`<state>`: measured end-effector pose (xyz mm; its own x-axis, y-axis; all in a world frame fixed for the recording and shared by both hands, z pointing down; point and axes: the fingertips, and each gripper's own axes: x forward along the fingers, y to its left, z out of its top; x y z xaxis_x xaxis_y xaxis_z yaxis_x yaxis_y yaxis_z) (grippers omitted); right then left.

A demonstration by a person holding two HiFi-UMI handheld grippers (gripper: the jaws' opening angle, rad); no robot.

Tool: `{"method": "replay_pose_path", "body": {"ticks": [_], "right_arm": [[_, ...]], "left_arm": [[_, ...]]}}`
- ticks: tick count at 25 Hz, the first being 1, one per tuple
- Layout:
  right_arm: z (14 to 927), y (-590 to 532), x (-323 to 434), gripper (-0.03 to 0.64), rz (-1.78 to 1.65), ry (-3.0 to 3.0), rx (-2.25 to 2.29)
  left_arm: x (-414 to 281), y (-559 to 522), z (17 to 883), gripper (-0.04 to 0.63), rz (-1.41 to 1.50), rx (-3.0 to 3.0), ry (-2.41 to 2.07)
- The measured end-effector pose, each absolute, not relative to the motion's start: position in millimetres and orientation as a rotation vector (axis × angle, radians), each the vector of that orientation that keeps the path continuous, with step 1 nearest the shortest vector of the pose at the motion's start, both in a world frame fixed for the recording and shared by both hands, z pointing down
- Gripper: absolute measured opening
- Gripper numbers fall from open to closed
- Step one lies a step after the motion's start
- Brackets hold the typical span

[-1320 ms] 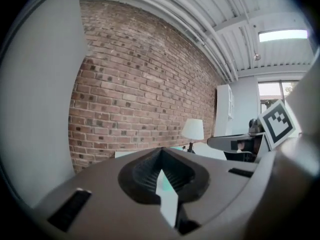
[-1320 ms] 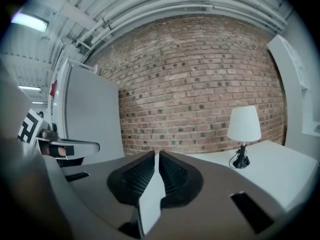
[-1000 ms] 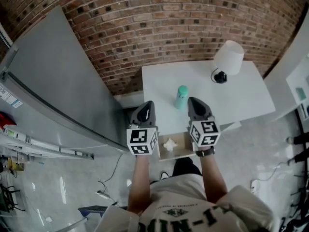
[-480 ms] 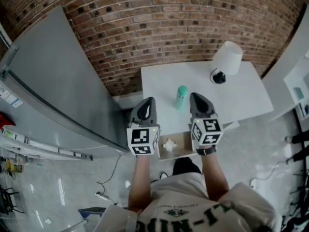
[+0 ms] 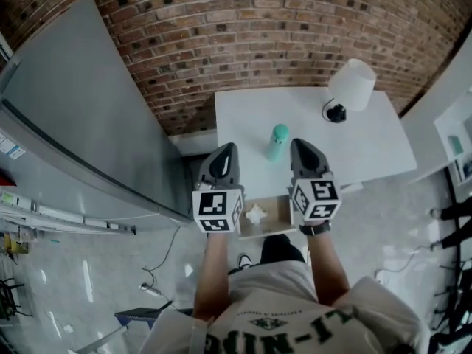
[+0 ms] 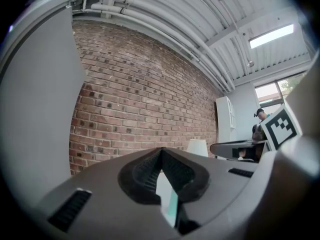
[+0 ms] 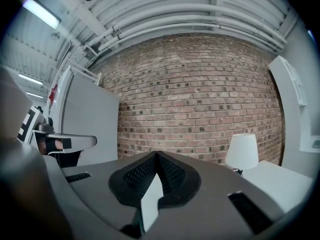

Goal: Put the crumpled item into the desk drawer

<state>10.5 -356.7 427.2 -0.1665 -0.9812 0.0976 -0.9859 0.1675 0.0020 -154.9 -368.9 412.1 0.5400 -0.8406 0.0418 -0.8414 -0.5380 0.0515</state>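
A white crumpled item (image 5: 256, 214) lies inside the open wooden drawer (image 5: 277, 209) that sticks out of the front of the white desk (image 5: 354, 146). My left gripper (image 5: 226, 154) hovers over the drawer's left side, its jaws shut with nothing between them. On the drawer's right side my right gripper (image 5: 301, 149) is likewise shut and empty. In the left gripper view the left gripper (image 6: 161, 151) has its tips touching, and the right gripper (image 7: 157, 156) shows the same in its own view. Both point toward the brick wall.
A teal bottle (image 5: 277, 142) stands on the desk between the two gripper tips. A white lamp (image 5: 351, 85) sits at the desk's far right corner. A tall grey cabinet (image 5: 81, 109) stands on the left, and the person's legs are right in front of the drawer.
Both grippers stay shut in the same place beside the drawer. Only the head view has drifted slightly.
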Motion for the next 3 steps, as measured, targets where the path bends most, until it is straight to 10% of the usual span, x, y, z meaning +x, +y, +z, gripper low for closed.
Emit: {"method": "replay_pose_path", "body": {"ticks": [3], "right_arm": [[438.6,-363.8,7.8,0.002,0.09,-2.333,1.934]], "left_arm": [[-153.3,-375.0,423.4,-0.005,0.028,2.692,-1.47]]}}
